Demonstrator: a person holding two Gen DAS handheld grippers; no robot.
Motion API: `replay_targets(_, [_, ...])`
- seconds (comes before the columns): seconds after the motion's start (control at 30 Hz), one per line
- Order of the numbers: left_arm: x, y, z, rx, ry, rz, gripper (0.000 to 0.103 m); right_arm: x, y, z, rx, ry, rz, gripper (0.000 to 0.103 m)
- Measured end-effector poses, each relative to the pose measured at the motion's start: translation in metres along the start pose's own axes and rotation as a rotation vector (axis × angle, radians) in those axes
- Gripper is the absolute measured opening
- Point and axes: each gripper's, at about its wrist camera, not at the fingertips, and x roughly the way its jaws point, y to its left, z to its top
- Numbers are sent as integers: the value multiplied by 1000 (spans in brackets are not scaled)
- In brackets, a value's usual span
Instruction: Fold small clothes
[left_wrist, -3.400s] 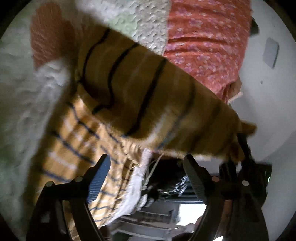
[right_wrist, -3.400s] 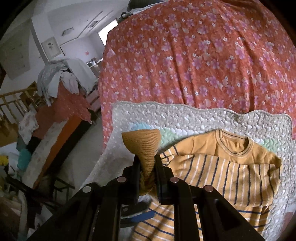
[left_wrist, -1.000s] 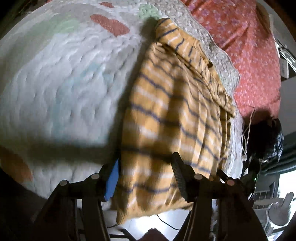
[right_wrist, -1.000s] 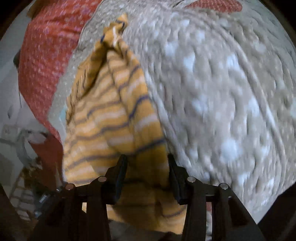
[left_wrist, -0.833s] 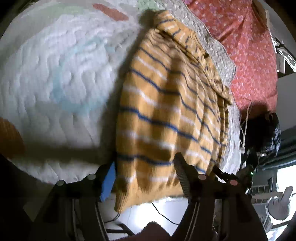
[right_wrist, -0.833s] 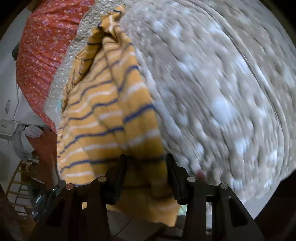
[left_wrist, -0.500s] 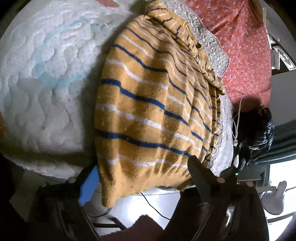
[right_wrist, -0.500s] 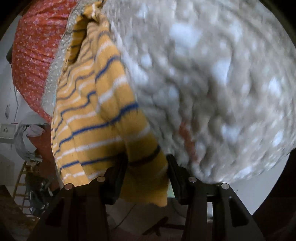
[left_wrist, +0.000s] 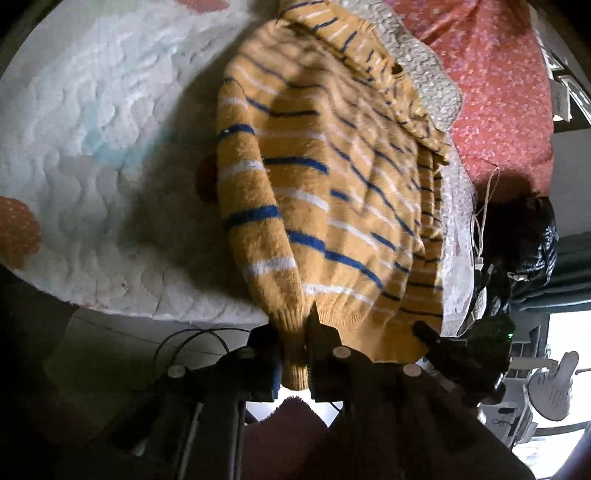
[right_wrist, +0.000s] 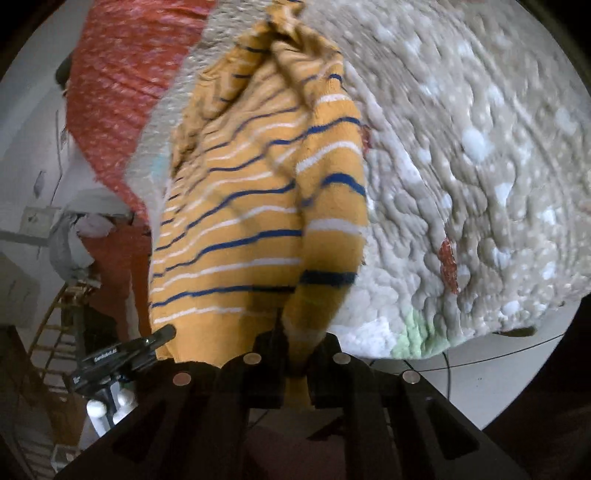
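Item: striped sweater (left_wrist: 332, 192) on quilt (left_wrist: 92, 129), left tongs (left_wrist: 293, 354) and right tongs (right_wrist: 297, 354) each pinching hem corners, presumably readying the lengthwise fold.

Fuzzy knit sweater (left_wrist: 332, 206), puckered quilted blanket (left_wrist: 92, 129)

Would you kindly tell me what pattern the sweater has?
The sweater is mustard yellow with navy and white stripes, clearest in the left wrist view.

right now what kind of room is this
Most likely a bedroom at home. The striped sweater lies on a quilted blanket over a red flowered bedspread, with a heap of clothes at the side.
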Motion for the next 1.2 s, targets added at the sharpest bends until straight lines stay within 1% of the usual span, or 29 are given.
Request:
replay_targets(0.1, [-15,-1,-9,12,-27,6,10,-10,0,-14,-28,7,-11,8])
replay_targets(0.2, [-27,6,-22,-5,-46,-7,10,-17,-4,-33,-23,30,-1,8])
replay_targets(0.33, [-30,17,-42,-20,-25,-9,10,-15,-11,-54,-13,80,-3,8])
replay_targets(0.4, [-29,21,-51,-33,-12,-13,10,-13,-18,-63,9,111,15,8])
replay_targets(0.53, [-28,38,-52,-103,2,-61,10,-10,-20,-58,49,103,32,8])
replay_targets(0.63, [-29,31,-45,-100,-10,-91,10,-17,-17,-54,1,83,17,8])
replay_targets(0.7, [-32,25,-38,-88,-21,-101,10,-14,0,-41,-13,61,32,8])
replay_targets(0.77, [-35,18,-27,-86,-28,-111,10,-17,9,-26,-30,35,49,8])
replay_targets(0.8, [-37,16,-20,-86,-34,-116,10,-19,17,-14,-38,15,63,8])
replay_targets(0.97, [-55,-1,24,-88,-88,-160,10,-30,46,35,-59,-66,126,8])
replay_targets(1.0, [-59,-9,36,-77,-107,-162,10,-28,58,47,-67,-84,132,8])
replay_targets(1.1, [-64,-27,67,-52,-136,-146,10,-28,76,78,-84,-128,132,8])
replay_targets(1.2, [-64,-44,101,-37,-154,-127,10,-27,86,109,-69,-154,139,8])
